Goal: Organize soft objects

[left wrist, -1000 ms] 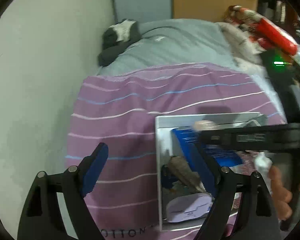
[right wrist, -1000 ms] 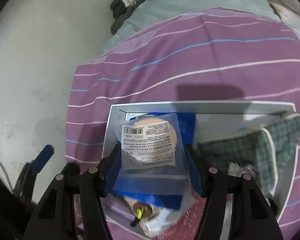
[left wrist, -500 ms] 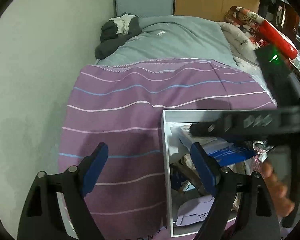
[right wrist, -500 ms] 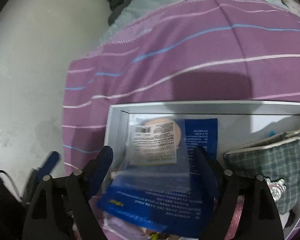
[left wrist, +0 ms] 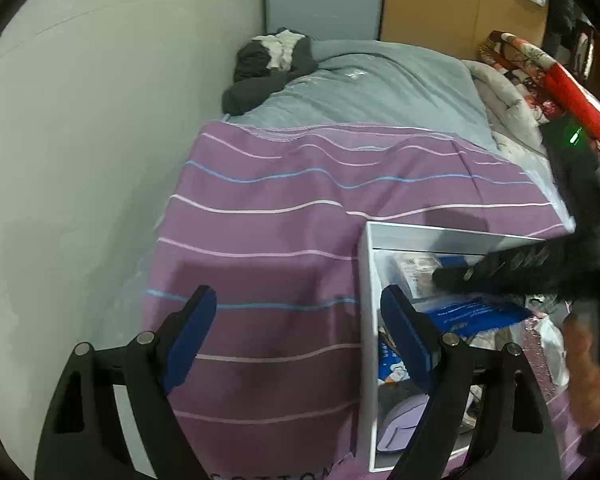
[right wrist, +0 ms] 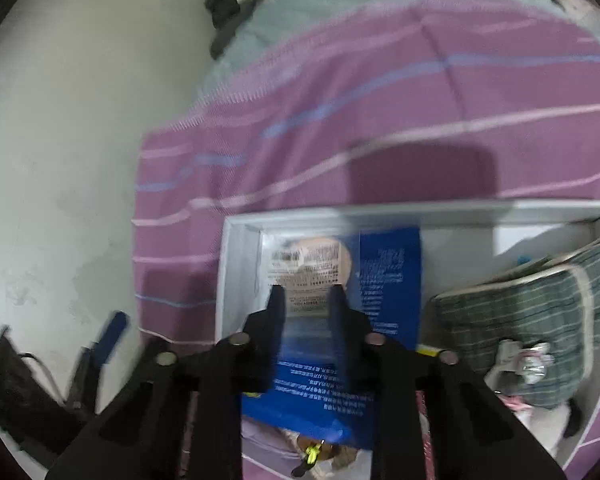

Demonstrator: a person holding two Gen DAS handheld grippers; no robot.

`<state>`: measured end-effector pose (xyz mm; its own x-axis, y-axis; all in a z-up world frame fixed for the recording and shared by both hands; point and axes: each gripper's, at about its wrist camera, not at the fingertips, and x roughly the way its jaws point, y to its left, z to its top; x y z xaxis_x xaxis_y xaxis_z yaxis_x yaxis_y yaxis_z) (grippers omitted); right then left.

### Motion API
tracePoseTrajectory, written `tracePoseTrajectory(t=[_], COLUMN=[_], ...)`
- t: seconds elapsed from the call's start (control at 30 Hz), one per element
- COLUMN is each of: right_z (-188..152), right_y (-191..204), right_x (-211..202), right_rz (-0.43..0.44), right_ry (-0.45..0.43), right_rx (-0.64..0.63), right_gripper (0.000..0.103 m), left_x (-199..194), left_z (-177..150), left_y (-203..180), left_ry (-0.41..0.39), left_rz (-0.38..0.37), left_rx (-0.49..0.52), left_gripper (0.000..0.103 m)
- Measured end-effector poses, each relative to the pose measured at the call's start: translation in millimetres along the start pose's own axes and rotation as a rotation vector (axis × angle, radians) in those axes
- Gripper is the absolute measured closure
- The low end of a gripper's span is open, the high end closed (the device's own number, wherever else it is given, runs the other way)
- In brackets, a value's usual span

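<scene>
We log: left tool [left wrist: 300,320], blue fingers [left wrist: 192,320] wide apart over a purple striped blanket [left wrist: 280,208]; white box [left wrist: 366,300] holding a blue packet [left wrist: 476,314]; right tool [left wrist: 440,278] above it; grey quilt [left wrist: 372,80] behind.

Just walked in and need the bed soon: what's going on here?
A person is sorting soft items in a white box on the purple striped blanket. The right tool is closing above a clear packet with a printed label lying on a blue package. The left tool hangs open beside the box, holding nothing.
</scene>
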<state>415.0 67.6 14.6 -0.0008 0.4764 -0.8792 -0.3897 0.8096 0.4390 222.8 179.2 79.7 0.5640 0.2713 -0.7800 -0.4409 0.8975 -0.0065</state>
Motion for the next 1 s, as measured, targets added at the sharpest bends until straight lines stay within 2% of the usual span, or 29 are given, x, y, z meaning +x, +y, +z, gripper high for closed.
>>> tracePoseTrajectory(t=[0.1, 0.23, 0.47, 0.6, 0.7, 0.9, 1.0], right_z=[-4.3, -7.3, -21.4, -32.7, -43.5, -62.5, -69.9], right_y=[3.8, 7.9, 8.8, 7.4, 7.9, 6.9, 4.0], right_x=[21.0, 18.4, -31.8, -59.0, -75.4, -104.6, -117.7], right_rz=[-0.037, -0.028, -0.038, -0.052, -0.055, -0.072, -0.086], right_ry=[0.016, -0.001, -0.095, -0.129, -0.152, -0.209, -0.231], right_rx=[-0.016, -0.038, -0.077, -0.087, -0.089, -0.086, -0.08], right_gripper=[0.088, 0.088, 0.088, 0.088, 0.088, 0.079, 0.069], left_x=[2.0, 0.4, -16.4, -27.3, -38.5, -49.1, -52.1], left_z=[-1.4, -4.7, -9.7, -12.0, -16.0, -22.6, -23.3], left_y=[-3.7, -9.8, -21.3, -30.5, -37.1, -49.4, -53.0], left_ry=[0.012, 0.007, -0.015, 0.014, 0.002, 0.026, 0.047], left_rz=[-0.008, 0.004, 0.013, -0.016, -0.015, -0.01, -0.032], left_rx=[0.026, 0.048, 0.071, 0.088, 0.09, 0.111, 0.108], left_gripper=[0.019, 0.019, 0.019, 0.019, 0.019, 0.019, 0.019])
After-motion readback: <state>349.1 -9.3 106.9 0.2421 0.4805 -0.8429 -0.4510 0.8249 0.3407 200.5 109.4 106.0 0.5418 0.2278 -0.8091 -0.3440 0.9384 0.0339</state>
